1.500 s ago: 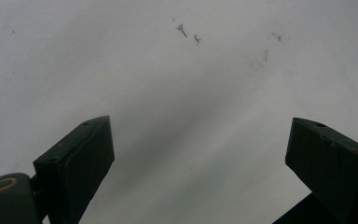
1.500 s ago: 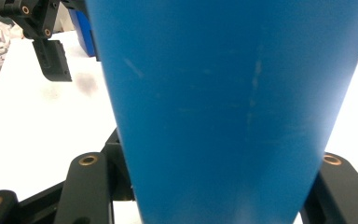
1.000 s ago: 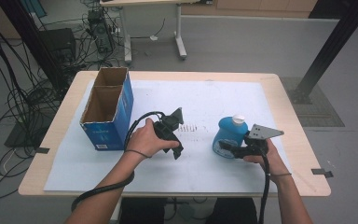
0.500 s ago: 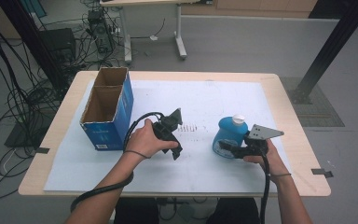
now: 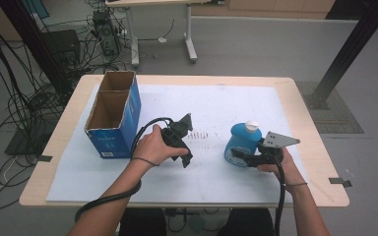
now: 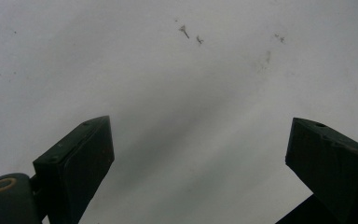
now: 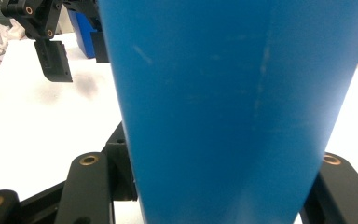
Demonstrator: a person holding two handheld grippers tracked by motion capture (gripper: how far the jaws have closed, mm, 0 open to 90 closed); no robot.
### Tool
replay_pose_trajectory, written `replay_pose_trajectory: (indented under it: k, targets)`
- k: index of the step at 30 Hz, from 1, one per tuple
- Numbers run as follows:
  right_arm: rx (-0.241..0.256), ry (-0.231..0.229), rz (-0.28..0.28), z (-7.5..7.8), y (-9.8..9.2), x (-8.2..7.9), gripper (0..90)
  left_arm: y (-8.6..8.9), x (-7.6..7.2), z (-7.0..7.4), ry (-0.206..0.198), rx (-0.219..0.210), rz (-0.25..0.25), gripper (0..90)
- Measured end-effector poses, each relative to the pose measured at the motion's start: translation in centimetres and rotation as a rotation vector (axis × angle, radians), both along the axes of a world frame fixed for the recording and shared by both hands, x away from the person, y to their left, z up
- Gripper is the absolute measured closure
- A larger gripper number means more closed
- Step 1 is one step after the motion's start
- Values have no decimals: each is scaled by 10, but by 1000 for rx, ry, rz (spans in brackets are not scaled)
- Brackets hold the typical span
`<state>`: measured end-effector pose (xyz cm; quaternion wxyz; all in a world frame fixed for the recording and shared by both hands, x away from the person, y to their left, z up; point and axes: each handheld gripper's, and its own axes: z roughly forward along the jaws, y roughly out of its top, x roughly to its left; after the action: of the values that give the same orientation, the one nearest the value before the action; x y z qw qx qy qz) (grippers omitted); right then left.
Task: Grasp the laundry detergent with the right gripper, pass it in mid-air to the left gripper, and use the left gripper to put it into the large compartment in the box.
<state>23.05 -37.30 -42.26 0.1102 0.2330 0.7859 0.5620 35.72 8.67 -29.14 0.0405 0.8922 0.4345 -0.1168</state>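
At the far left of the table [image 5: 69, 142] the cardboard box [image 5: 112, 115] is standing open-topped, its two compartments looking empty from above; I am judging it to be the place where the bottle is meant to go, since nothing else here could receive it.

Just beside the box, my left gripper [image 5: 184, 157] is hovering over the white sheet [image 5: 226, 103], tilted down toward it. Its jaws are spread wide, and the left gripper view is looking between them at bare, lightly scuffed paper with nothing inside their span. I am keeping that hand idle and out of the way, near the box, probably so it can steady the carton or take over if needed.

Moving right, past a faint row of marks on the sheet, the blue bottle [image 5: 242, 141] is standing upright on the white sheet toward the right side, white cap on top, well apart from the box.

My right gripper [image 5: 236, 156] is reaching in low from the right and pinching the bottle's body near its base. In the right gripper view the blue wall [image 7: 242, 107] is sitting between my two black jaws, which are bracketing it on either side. I am gripping it low, I think, so it stays upright when lifted.
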Motion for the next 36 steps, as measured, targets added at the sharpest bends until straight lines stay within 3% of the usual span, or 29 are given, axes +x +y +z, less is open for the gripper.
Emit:
replay_pose_trajectory:
  k: [36]
  targets:
    - [-1, 0, -4, 0, 0, -1, 417, 0, -1, 4, 1, 3, -14, 80]
